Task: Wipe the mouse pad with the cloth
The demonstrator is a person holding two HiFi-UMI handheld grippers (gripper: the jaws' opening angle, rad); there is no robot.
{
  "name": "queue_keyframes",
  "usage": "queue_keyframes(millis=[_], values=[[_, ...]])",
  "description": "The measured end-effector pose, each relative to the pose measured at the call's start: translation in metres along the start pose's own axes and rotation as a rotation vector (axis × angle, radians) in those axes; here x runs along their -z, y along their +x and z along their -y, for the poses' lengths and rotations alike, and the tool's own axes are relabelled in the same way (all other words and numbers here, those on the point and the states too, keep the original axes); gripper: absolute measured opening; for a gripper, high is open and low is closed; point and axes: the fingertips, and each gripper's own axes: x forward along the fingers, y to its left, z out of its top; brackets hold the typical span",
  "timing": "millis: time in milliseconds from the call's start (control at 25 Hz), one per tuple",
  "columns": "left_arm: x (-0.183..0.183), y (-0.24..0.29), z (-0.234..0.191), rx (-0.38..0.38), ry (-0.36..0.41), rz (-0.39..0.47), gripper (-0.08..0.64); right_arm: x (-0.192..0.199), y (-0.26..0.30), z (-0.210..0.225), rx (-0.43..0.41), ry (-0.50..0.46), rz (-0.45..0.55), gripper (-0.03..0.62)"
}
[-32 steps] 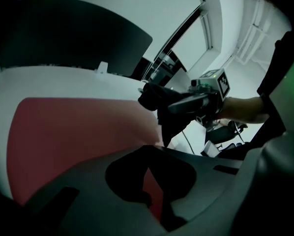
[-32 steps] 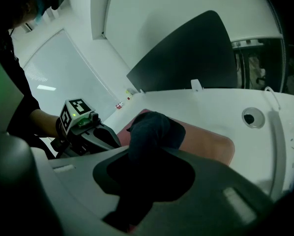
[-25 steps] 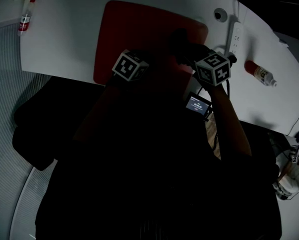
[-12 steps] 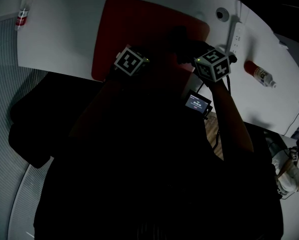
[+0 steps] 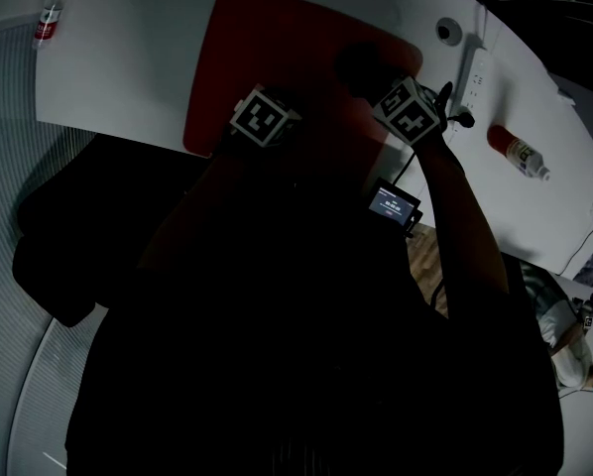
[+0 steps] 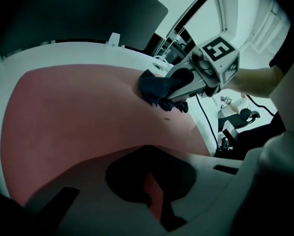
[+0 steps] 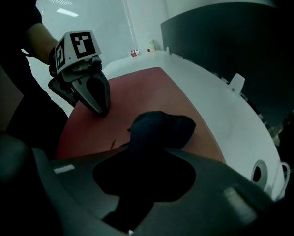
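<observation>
A red mouse pad (image 5: 267,48) lies on the white desk (image 5: 128,58). A dark cloth (image 5: 361,65) rests bunched on the pad's right part. My right gripper (image 6: 162,95) is shut on the cloth (image 6: 154,86) and presses it onto the pad (image 6: 78,112). In the right gripper view the cloth (image 7: 159,127) fills the jaws and spills forward. My left gripper (image 7: 101,111) stands shut, its tip down on the pad (image 7: 152,92) near the left front edge. Both marker cubes, the left (image 5: 265,117) and the right (image 5: 408,109), show in the dim head view.
A white power strip (image 5: 472,67) and a round desk hole (image 5: 445,30) lie right of the pad. A red-and-white bottle (image 5: 518,150) lies further right, another small bottle (image 5: 49,18) at far left. A small lit screen (image 5: 393,204) hangs below the desk edge. A dark panel (image 7: 225,38) backs the desk.
My right gripper has turned and shifted slightly farther over the pad with the cloth in it. The left gripper has stayed on the pad.
</observation>
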Motion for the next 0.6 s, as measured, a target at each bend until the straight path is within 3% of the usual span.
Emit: queue_keyframes(millis=[160,320,480,600], values=[[0.001,-0.001,-0.002,-0.006,-0.006,0.014,0.006,-0.008,0.009,-0.010,0.009,-0.079,-0.026,0.080],[0.000,0.000,-0.002,-0.003,-0.028,0.028,0.006,-0.008,0.011,-0.014,0.016,-0.081,-0.014,0.076],[-0.002,-0.001,-0.002,-0.001,-0.032,0.038,0.006,-0.010,0.016,-0.038,-0.019,-0.116,-0.031,0.074],[0.002,-0.002,-0.002,-0.005,-0.036,0.022,0.006,-0.012,0.027,-0.090,-0.105,-0.200,-0.048,0.074]])
